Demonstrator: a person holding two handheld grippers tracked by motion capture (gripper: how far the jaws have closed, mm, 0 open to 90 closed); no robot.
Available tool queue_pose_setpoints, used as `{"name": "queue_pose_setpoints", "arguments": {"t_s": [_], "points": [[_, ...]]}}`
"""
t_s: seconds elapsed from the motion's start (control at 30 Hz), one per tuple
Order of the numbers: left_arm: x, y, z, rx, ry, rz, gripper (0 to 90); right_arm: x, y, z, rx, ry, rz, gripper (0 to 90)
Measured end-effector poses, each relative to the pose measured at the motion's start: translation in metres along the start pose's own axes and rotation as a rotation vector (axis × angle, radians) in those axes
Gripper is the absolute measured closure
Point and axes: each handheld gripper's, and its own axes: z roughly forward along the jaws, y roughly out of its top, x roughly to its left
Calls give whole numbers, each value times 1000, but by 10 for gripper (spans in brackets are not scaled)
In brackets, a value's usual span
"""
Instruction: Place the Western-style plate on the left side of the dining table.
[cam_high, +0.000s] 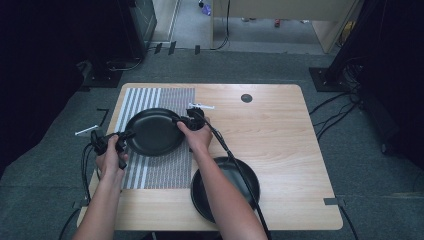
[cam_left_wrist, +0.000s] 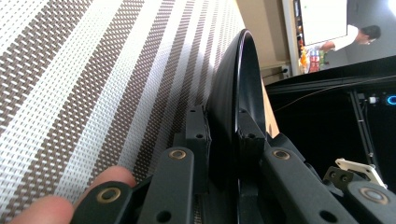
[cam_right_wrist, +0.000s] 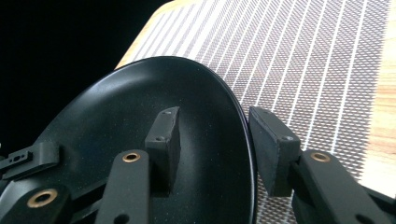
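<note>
My left gripper (cam_high: 116, 140) is matte black all over, and so is my right gripper (cam_high: 192, 121). Each arm link is a flat black bar with a brass-ringed rivet at its pivot, and each ends in a blocky, squared-off pad (cam_right_wrist: 164, 135) set with small dark screws. A black cable (cam_high: 235, 162) trails from the right gripper along my forearm; thinner black leads loop away from the left one. A small white bracket sits on top of the right gripper. My forearms are bare, with no sleeves reaching them.
</note>
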Motion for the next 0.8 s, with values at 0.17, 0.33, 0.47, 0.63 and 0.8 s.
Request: {"name": "queue_pose_setpoints", "arguments": {"t_s": [0.17,0.33,0.47,0.63,0.8], "points": [[0,3,5,8,25,9,804,-4,-2,4,19,-27,-28,551],[0,4,5,12,48,18,810,-8,-3,6,12,-29,-31,545],[-2,2,7,-7,104,72,831,-11,1,3,7,-42,-47,525],[-5,-2,9,-45,148,148,824,-11,2,-3,7,-46,-91,512],[-8,-8,14,-66,241,269,756,-14,0,-9,-8,-50,-94,509]]}}
